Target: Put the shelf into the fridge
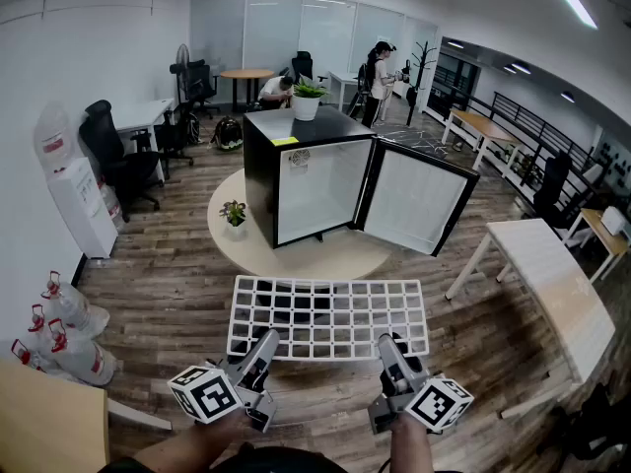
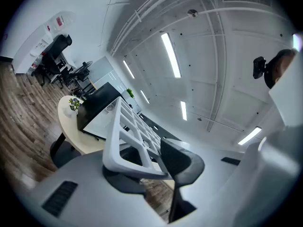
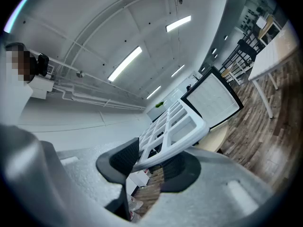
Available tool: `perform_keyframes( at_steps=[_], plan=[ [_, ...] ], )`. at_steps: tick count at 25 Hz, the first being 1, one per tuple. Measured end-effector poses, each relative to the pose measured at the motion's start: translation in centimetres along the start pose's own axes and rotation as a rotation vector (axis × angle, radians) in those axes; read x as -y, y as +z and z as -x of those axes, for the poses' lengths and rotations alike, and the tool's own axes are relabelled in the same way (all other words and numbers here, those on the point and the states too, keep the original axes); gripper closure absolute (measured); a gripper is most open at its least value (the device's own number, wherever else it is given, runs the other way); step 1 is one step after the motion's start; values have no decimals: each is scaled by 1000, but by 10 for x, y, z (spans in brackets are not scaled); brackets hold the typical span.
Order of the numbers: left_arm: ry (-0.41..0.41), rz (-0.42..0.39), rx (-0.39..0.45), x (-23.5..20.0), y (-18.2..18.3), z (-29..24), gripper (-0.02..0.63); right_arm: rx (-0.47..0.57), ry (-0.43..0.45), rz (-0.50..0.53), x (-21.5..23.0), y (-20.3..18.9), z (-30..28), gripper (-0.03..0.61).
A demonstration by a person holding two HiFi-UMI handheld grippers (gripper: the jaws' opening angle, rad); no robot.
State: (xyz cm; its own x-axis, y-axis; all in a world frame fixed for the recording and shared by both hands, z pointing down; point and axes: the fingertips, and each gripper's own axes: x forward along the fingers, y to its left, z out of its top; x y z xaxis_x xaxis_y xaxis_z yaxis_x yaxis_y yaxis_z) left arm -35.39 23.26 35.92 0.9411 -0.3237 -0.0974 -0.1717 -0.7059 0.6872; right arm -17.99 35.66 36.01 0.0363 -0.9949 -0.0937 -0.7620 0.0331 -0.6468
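A white grid shelf (image 1: pixel 328 317) is held flat in the air in front of me, above the wooden floor. My left gripper (image 1: pixel 264 350) is shut on its near edge at the left, and my right gripper (image 1: pixel 390 352) is shut on that edge at the right. In the left gripper view the shelf (image 2: pixel 124 138) lies between the dark pads (image 2: pixel 177 160). The right gripper view shows the shelf (image 3: pixel 177 129) clamped the same way. Ahead, the small black fridge (image 1: pixel 296 170) stands on a round table (image 1: pixel 246 244), its door (image 1: pixel 414 200) swung open to the right and its white inside bare.
A potted plant (image 1: pixel 235 214) sits on the round table left of the fridge, another plant (image 1: pixel 307 100) on the fridge's top. A water dispenser (image 1: pixel 77 185) and several bottles (image 1: pixel 54 328) stand at the left. A long white table (image 1: pixel 552 289) is at the right. People sit and stand at the back.
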Motion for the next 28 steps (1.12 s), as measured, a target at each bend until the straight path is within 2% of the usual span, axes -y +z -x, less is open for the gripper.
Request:
perform_keyframes(
  at_steps=[18, 28],
  plan=[
    [-5, -17, -7, 16, -15, -12, 505, 10, -9, 5, 13, 11, 18, 440],
    [-3, -29, -17, 39, -42, -40, 505, 20, -16, 8, 43, 34, 43, 439]
  ],
)
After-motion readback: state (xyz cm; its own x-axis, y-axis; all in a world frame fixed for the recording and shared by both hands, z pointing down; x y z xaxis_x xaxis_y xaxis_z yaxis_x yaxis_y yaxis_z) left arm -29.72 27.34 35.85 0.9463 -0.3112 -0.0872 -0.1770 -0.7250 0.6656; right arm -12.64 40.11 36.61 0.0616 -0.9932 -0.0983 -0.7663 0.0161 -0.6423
